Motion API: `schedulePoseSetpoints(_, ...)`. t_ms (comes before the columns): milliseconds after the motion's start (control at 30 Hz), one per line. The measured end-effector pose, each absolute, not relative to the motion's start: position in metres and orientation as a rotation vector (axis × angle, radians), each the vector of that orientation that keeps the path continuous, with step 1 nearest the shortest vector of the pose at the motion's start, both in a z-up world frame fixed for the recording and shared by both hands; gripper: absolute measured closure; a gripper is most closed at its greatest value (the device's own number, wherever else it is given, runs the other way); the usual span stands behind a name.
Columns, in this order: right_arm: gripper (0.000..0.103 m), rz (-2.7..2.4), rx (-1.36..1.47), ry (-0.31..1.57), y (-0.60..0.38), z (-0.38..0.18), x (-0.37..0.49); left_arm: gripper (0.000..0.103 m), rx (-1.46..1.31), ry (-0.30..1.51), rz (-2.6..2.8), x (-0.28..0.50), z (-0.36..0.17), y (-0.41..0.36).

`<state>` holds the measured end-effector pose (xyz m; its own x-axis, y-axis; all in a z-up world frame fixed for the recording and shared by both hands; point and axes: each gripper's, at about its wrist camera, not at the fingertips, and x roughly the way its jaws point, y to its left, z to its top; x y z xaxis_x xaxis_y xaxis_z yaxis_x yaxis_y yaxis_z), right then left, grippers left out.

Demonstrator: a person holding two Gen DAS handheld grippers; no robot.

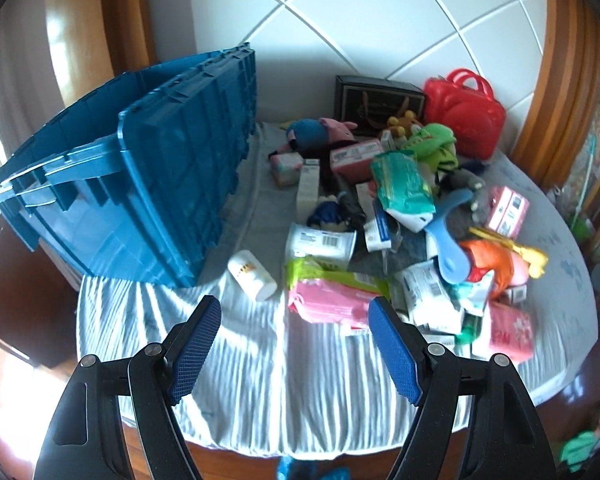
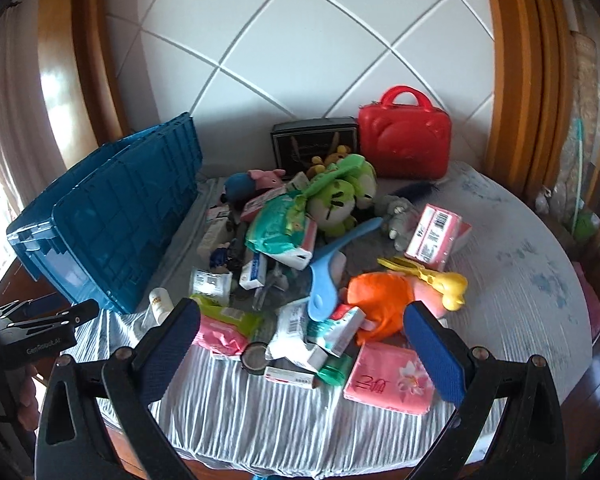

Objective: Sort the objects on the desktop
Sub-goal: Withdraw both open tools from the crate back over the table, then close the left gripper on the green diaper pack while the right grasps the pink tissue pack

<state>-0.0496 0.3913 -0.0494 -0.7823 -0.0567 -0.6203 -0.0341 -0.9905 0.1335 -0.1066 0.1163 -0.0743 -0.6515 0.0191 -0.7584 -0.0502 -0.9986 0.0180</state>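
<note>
A heap of small objects lies on a round table with a grey cloth [image 1: 260, 392]: plush toys, tissue packs, boxes, a white bottle [image 1: 252, 275], a pink pack [image 1: 332, 304], a blue brush [image 2: 332, 264], a green plush [image 2: 340, 196]. A blue crate [image 1: 148, 176] stands at the left; it also shows in the right wrist view [image 2: 112, 216]. My left gripper [image 1: 294, 344] is open and empty above the near cloth. My right gripper [image 2: 300, 344] is open and empty over the pile's near edge. The left gripper's body [image 2: 32, 332] shows at the right view's left edge.
A red case [image 2: 404, 140] and a black box [image 2: 314, 140] stand at the back by the white panelled wall. A pink tissue pack [image 2: 388, 376] lies nearest the right gripper. Wooden frames flank the wall. The cloth's right side [image 2: 520, 280] holds no objects.
</note>
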Motion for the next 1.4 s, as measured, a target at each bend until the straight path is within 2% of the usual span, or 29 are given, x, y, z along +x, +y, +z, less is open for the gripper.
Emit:
schedulePoseSetpoints(133, 0.0, -2.981, 1.059, -0.282, 0.421, -0.063, -0.048, 0.027, -1.29, 0.082, 2.792, -0.117, -0.085, 0.133)
schedulePoseSetpoints(333, 0.0, -3.086, 1.11, -0.21, 0.452, -0.074, -0.057, 0.027, -1.337, 0.061, 2.718, -0.153, -0.104, 0.159)
schedulePoseSetpoints(667, 0.0, -3.063, 1.226, -0.231, 0.477, -0.082, -0.141, 0.027, -1.308, 0.129, 2.689, -0.226, -0.115, 0.205)
schedulePoseSetpoints(933, 0.0, -3.031, 1.328, -0.272, 0.513, -0.099, -0.188, 0.027, -1.391, 0.128, 2.674, -0.273, -0.13, 0.23)
schedulePoseSetpoints(1067, 0.0, -2.989, 1.382, -0.215, 0.529, -0.108, -0.215, 0.027, -1.443, 0.07, 2.691, -0.292, -0.139, 0.242)
schedulePoseSetpoints(1400, 0.0, -2.849, 1.409, -0.146, 0.534, -0.129, -0.284, 0.027, -1.502, 0.078, 2.696, -0.329, -0.148, 0.273)
